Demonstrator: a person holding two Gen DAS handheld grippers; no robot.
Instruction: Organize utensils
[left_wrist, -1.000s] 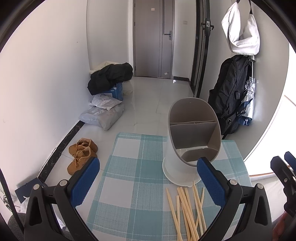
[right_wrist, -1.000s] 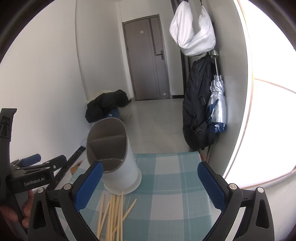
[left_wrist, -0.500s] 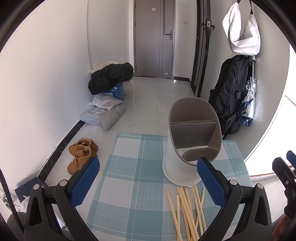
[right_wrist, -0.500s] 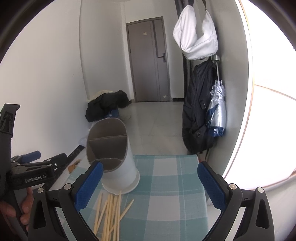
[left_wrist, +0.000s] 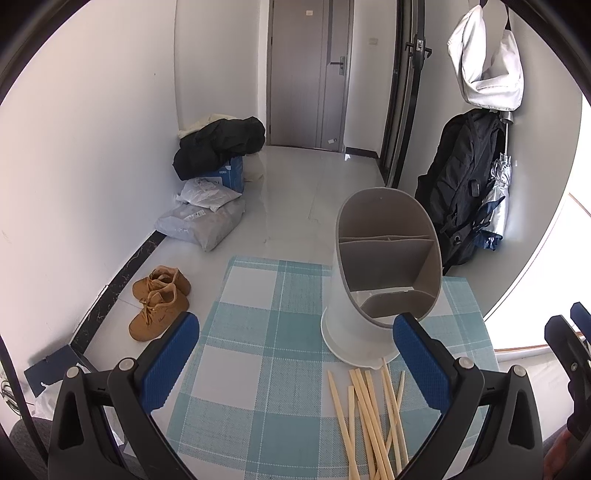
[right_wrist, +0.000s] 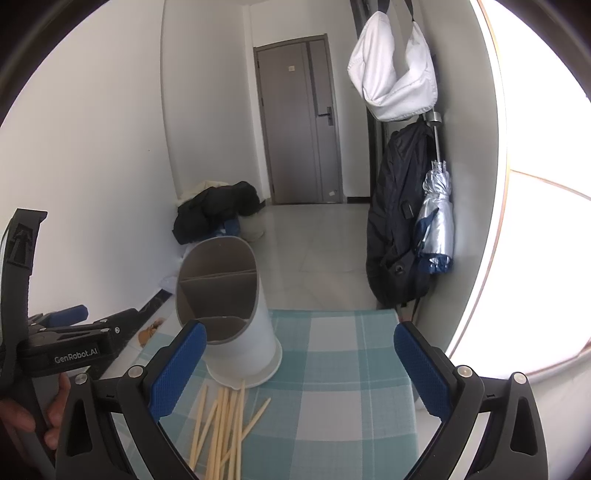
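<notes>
- Hallway setting: grey door at the far end, pale tiled floor, and a tabletop (left_wrist: 258, 402) covered by a teal-and-white checked woven mat.
- White plastic utensil holder with a grey divided insert (left_wrist: 384, 273) stands upright toward the far right of the mat; its compartments look empty.
- Loose bundle of pale wooden chopsticks (left_wrist: 369, 413) lies flat on the mat just in front of the holder's base, fanned and partly crossing.
- Left hand-held gripper (left_wrist: 295, 365): blue-padded jaws spread wide, holding nothing, above the near mat.
- Right hand-held gripper (right_wrist: 299, 369): jaws likewise spread wide and empty, chopsticks (right_wrist: 225, 424) lying low between the fingers and toward the left one.
- Handling judgement: the sticks are light, stiff, thin and likely to roll or slip; best pinched near mid-length, one or two at a time. The holder appears light and could tip if knocked.
- Clearance: open mat lies left of the chopsticks; the right mat edge and the wall are near, and the holder stands just beyond the stick tips.
</notes>
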